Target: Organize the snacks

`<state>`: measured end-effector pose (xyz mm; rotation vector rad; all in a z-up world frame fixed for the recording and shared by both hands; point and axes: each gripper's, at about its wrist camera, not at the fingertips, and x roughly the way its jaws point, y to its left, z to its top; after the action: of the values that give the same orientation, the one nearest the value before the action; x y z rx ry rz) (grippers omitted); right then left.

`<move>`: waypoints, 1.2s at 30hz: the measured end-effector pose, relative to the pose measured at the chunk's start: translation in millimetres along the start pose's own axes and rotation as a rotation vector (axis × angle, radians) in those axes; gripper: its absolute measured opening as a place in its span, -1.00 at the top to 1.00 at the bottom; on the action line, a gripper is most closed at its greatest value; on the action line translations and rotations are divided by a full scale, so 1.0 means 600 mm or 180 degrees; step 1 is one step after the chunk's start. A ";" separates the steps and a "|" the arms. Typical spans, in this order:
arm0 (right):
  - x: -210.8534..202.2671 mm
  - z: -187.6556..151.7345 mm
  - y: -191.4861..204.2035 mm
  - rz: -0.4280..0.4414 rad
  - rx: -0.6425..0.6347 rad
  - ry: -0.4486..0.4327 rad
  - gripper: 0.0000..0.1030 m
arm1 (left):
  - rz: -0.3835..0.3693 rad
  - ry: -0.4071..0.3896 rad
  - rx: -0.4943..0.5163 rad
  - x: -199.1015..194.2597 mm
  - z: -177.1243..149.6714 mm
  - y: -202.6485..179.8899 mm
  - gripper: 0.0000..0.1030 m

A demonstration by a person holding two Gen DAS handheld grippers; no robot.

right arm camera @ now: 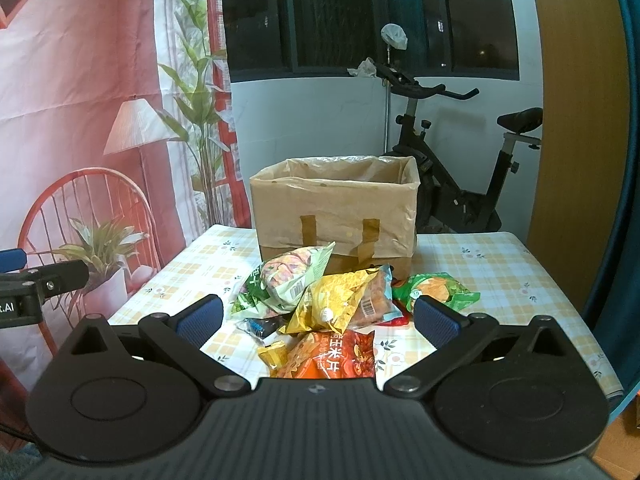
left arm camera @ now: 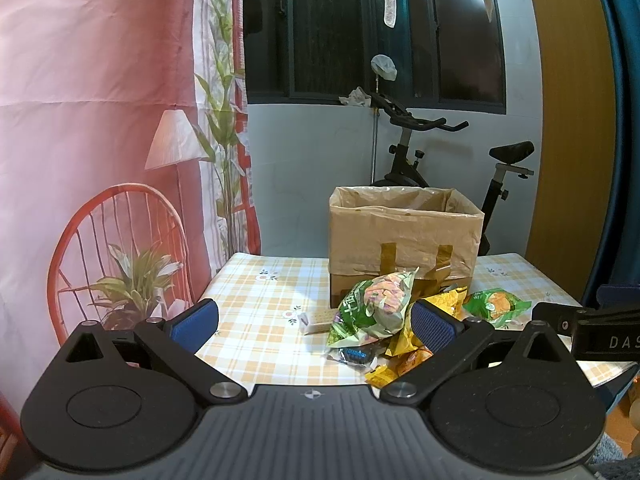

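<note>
A pile of snack packets lies on the checked tablecloth in front of a cardboard box (left arm camera: 404, 236) (right arm camera: 336, 208) lined with a clear bag. In the pile are a large green bag (left arm camera: 374, 308) (right arm camera: 280, 284), a yellow bag (right arm camera: 332, 304), an orange-red bag (right arm camera: 340, 356), a small green packet (left arm camera: 496, 304) (right arm camera: 438, 286) and a dark small packet (left arm camera: 354, 356). My left gripper (left arm camera: 314, 324) is open, hovering before the pile with nothing held. My right gripper (right arm camera: 318, 318) is open too, its fingers straddling the pile from above.
The table (left arm camera: 256, 308) (right arm camera: 500, 272) stands against a printed pink curtain (left arm camera: 100, 120) on the left. An exercise bike (right arm camera: 460, 184) is behind the box. A wooden panel (right arm camera: 576, 100) rises at the right. A biscuit pack (left arm camera: 318, 320) lies left of the pile.
</note>
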<state>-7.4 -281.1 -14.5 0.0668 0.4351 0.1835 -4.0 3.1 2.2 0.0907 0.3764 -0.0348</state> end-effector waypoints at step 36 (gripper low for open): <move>0.001 0.002 0.004 0.0011 0.0005 0.0015 -1.00 | 0.0000 -0.0004 -0.0010 -0.002 -0.001 0.002 -1.00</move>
<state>-7.0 -278.5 -13.4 0.0687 0.4399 0.1867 -5.2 4.5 2.4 0.0877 0.3751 -0.0343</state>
